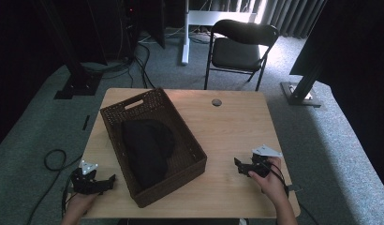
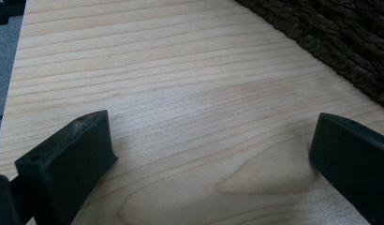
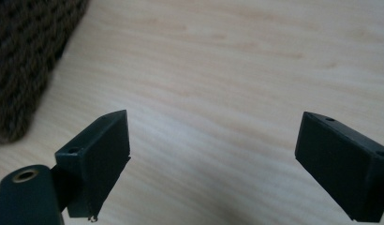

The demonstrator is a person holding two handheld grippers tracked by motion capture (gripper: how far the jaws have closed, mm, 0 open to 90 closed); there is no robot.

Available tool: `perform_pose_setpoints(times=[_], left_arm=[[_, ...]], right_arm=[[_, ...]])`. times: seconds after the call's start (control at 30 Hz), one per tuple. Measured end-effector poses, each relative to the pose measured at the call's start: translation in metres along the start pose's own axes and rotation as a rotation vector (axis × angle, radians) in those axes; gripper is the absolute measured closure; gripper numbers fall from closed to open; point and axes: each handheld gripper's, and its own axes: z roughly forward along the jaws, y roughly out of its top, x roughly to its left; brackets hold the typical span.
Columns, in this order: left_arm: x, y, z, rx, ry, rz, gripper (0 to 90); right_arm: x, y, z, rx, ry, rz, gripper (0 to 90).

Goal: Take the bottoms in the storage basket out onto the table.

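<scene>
A pale wooden table (image 1: 227, 136) stands on grey carpet (image 1: 49, 117) in a dark room, with a black chair (image 1: 239, 47) on its far side. A brown wicker basket (image 1: 180, 122) sits left of centre, holding a black cloth (image 1: 145, 147). The left gripper (image 1: 108, 180) rests at the near left corner and the right gripper (image 1: 238, 165) at the near right, both with jaws wide apart over bare wood.
</scene>
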Motion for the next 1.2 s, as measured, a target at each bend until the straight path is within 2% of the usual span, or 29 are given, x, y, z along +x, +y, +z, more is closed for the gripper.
perform_pose_setpoints(times=[0.03,0.13,0.33,0.43,0.83,1.2], left_arm=[[0.0,0.0,0.0,0.0,0.0,0.0,0.0],[0.0,0.0,0.0,0.0,0.0,0.0,0.0],[0.0,0.0,0.0,0.0,0.0,0.0,0.0],[0.0,0.0,0.0,0.0,0.0,0.0,0.0],[0.0,0.0,0.0,0.0,0.0,0.0,0.0],[0.0,0.0,0.0,0.0,0.0,0.0,0.0]], right_arm=[[0.0,0.005,-0.002,-0.017,-0.002,0.002,10.1],[0.001,0.008,-0.004,-0.022,0.001,0.001,10.1],[0.003,0.022,-0.008,-0.077,-0.025,0.014,10.1],[0.005,0.03,-0.01,-0.106,-0.023,0.016,10.1],[0.02,0.055,-0.01,-0.166,0.008,-0.006,10.1],[0.046,0.085,-0.002,-0.199,0.063,-0.051,10.1]])
